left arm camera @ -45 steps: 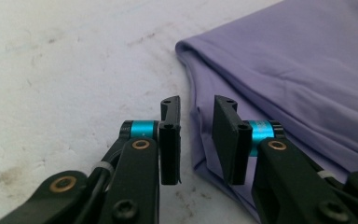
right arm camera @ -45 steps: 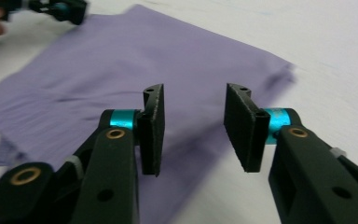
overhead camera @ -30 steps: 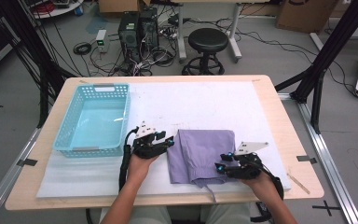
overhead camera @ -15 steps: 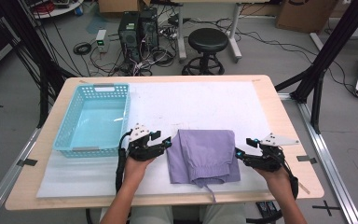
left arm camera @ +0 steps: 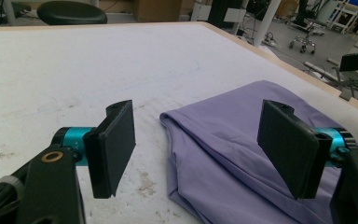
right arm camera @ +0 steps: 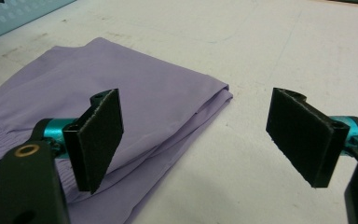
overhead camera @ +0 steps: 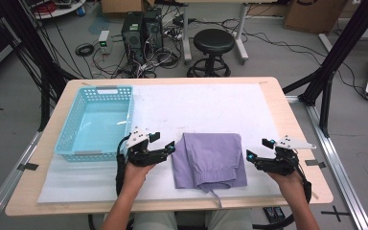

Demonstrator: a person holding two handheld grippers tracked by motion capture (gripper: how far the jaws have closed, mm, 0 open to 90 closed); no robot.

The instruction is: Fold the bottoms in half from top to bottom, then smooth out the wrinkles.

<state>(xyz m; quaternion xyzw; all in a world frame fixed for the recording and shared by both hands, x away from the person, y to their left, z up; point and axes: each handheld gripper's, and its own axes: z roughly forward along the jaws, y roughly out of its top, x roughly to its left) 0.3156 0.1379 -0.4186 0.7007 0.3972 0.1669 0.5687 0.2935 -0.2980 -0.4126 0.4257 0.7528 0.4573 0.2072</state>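
Note:
A folded purple cloth (overhead camera: 210,160) lies flat on the white mat near the table's front edge, with a drawstring trailing off its near side. My left gripper (overhead camera: 164,142) sits just off the cloth's left edge. Its jaws have just been opening and now stand open. In the left gripper view the cloth (left arm camera: 223,116) lies on the mat under the left gripper (left arm camera: 200,144), untouched by the pads. My right gripper (overhead camera: 258,149) hovers beside the cloth's right edge, also just opened wide. In the right gripper view, the right gripper (right arm camera: 196,140) has nothing between its pads; the cloth (right arm camera: 135,93) lies low on the left.
A light blue plastic basket (overhead camera: 106,89) stands on the table's left half, with nothing in it. The white mat (overhead camera: 211,105) covers most of the wooden table. Behind the table are a black stool (overhead camera: 213,42) and computer towers (overhead camera: 141,26).
The right gripper let go of the cloth's near right part and moved right, off its edge, with its jaws spreading. The left gripper's jaws also spread while that hand stayed in place.

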